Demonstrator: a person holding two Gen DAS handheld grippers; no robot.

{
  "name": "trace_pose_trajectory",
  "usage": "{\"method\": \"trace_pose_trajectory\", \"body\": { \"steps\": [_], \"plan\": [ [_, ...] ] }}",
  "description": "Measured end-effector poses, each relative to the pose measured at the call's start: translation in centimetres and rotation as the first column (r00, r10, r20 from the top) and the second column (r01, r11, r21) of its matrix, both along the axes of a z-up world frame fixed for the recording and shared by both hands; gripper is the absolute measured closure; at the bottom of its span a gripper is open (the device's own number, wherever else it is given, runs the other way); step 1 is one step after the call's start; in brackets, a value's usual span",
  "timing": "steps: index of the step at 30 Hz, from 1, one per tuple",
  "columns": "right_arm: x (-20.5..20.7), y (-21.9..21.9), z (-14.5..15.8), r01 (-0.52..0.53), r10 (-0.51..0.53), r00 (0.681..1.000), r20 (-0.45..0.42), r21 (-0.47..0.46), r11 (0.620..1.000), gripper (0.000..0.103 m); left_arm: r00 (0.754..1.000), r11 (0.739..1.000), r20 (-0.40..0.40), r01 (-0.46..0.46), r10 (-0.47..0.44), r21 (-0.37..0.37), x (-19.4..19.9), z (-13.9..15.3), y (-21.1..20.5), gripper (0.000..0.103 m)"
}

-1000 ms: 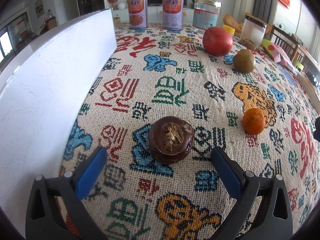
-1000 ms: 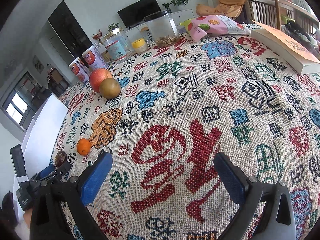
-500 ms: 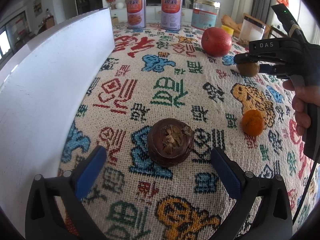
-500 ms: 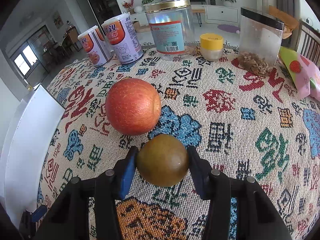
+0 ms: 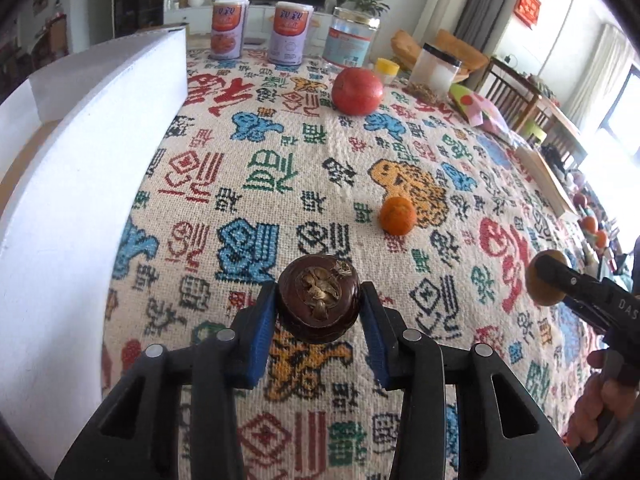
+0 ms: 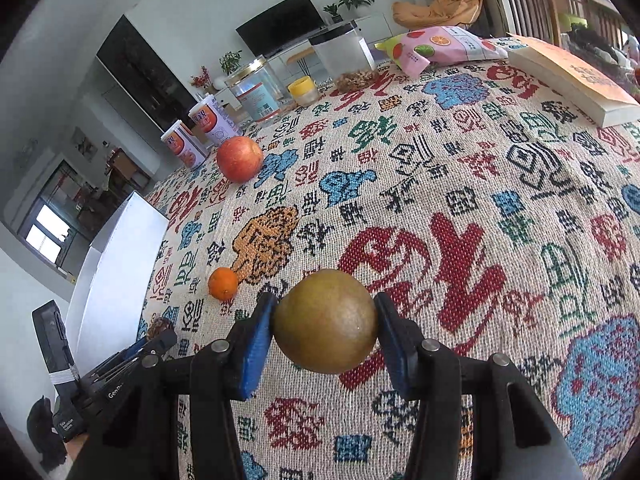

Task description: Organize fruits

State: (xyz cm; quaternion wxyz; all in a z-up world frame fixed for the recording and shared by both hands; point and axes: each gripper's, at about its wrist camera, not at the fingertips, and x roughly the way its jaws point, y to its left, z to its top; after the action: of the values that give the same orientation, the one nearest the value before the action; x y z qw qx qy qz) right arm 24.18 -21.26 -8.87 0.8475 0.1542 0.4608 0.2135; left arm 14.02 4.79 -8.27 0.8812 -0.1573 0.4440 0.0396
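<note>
The red apple (image 5: 357, 91), at upper centre of the left view, and the small orange (image 5: 397, 215), mid-right, lie unsorted on the patterned cloth (image 5: 280, 168). The right gripper (image 6: 325, 330) pinches the green-brown fruit (image 6: 325, 321) at lower centre. The left gripper (image 5: 319, 312), jaws just closed, clamps the dark brown fruit (image 5: 319, 298); I judge sorting barely begun.

A table covered by a bright cloth (image 5: 280, 168) with letters and animals. On it sit a red apple (image 5: 357, 91) at 12 o'clock, a small orange (image 5: 398, 215) at 2 o'clock, two cans (image 5: 260, 32), jars, a snack bag (image 6: 440, 48) and a book (image 6: 572, 80).
</note>
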Motion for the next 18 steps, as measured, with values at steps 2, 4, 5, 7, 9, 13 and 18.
{"method": "trace_pose_trajectory", "body": {
  "steps": [2,4,5,7,9,13,18],
  "plan": [
    [-2.1,0.6,0.7,-0.022,0.023,1.0,-0.001,0.029,0.999,0.053,0.999,0.996,0.019,0.051,-0.049,-0.072,-2.9,2.7,-0.3,0.062],
    [-3.8,2.3,2.0,-0.069,0.069,0.998,0.003,0.05,0.996,0.053,0.996,0.988,0.042,0.081,-0.076,-0.131,-6.2,5.4,0.1,0.062],
    [-4.7,3.6,2.8,-0.104,0.103,0.995,0.008,0.063,0.993,0.053,0.996,0.983,0.053,0.086,-0.079,-0.161,-8.0,6.7,0.6,0.062],
    [-6.6,6.7,4.7,-0.186,0.184,0.982,0.033,0.077,0.98,0.053,0.996,0.975,0.069,0.076,-0.063,-0.207,-11.4,9.1,2.0,0.062],
    [-8.5,10.2,6.6,-0.276,0.272,0.96,0.061,0.077,0.958,0.053,0.995,0.972,0.094,0.041,-0.02,-0.23,-14.5,11.4,4.1,0.062],
    [-12.9,18.0,9.5,-0.46,0.452,0.887,0.091,0.11,0.881,0.053,0.984,0.973,0.118,-0.108,0.134,-0.205,-18.7,14.4,10.1,0.062],
    [-17.9,28.0,10.7,-0.655,0.649,0.755,0.09,0.081,0.751,0.053,0.94,0.935,0.049,-0.33,0.338,-0.127,-20.6,11.7,17.7,0.061]
  ]
}}
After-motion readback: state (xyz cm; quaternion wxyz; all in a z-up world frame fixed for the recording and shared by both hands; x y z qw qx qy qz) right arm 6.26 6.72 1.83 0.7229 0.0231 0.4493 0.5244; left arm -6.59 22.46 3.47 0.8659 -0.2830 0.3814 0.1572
